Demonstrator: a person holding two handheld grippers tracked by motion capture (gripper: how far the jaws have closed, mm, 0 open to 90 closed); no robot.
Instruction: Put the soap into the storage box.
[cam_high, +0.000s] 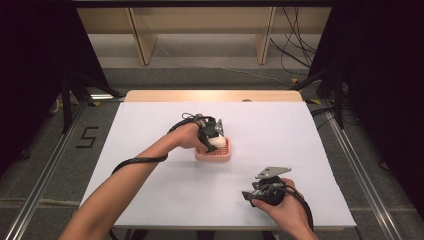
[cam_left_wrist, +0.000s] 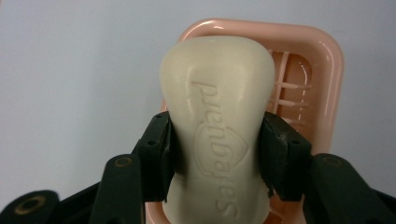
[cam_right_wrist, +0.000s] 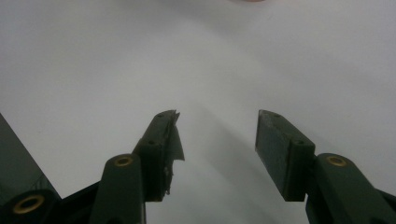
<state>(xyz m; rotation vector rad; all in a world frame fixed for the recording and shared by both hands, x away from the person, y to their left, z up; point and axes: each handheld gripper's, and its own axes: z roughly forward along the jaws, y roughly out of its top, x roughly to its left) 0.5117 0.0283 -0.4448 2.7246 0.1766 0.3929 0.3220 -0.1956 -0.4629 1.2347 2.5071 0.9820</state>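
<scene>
here the left gripper (cam_left_wrist: 217, 154) pinches the one cream soap bar (cam_left_wrist: 217, 93) by its sides, over the one pink slatted dish (cam_left_wrist: 327, 70), centre frame in the high view. risk, as i judge it: smooth curved soap could squirt from the pads or tip the dish. right gripper (cam_right_wrist: 217, 140), lower right, stands wide, empty. two grippers.

Light fell evenly from above on the white worktop (cam_high: 165, 200), while the room's sides stayed nearly black. In the right gripper view the tongs (cam_right_wrist: 217, 140) cast soft grey shadows. The soap (cam_left_wrist: 217, 121) looked sharp, its far edge perhaps slightly blurred.
</scene>
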